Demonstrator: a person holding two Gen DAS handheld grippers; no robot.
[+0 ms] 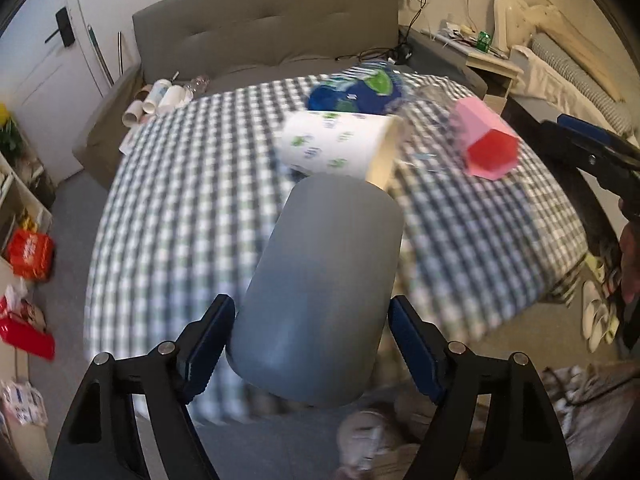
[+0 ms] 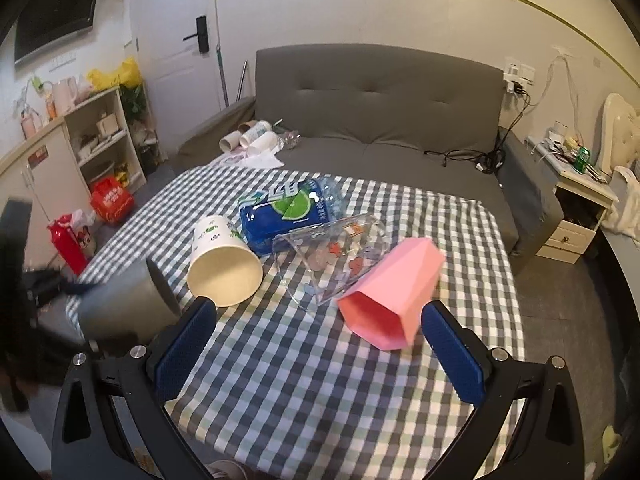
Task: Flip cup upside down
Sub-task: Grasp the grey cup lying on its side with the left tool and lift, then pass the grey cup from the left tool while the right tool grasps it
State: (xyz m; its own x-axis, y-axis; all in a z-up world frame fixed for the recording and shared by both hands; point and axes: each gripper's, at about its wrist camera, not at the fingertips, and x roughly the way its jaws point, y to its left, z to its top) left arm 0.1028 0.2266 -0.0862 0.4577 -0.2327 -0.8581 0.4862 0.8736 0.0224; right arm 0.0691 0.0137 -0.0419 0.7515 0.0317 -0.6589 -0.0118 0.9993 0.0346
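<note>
A grey cup point(image 1: 320, 292) is held between the fingers of my left gripper point(image 1: 310, 354), lifted over the near edge of the checkered table point(image 1: 180, 220), its closed base toward the camera. In the right wrist view the grey cup point(image 2: 128, 304) is at the left, tilted, with the left gripper blurred behind it. My right gripper point(image 2: 318, 344) is open and empty above the table, just in front of a pink faceted cup point(image 2: 392, 296) lying on its side. It shows in the left wrist view point(image 1: 600, 152) at the right edge.
A white paper cup point(image 2: 224, 260), a clear plastic cup point(image 2: 332, 252) and a blue bottle pack point(image 2: 288, 208) lie on the table point(image 2: 320, 380). A grey sofa point(image 2: 380, 120) stands behind it, a shelf point(image 2: 104, 140) at the left, a nightstand point(image 2: 576, 200) at the right.
</note>
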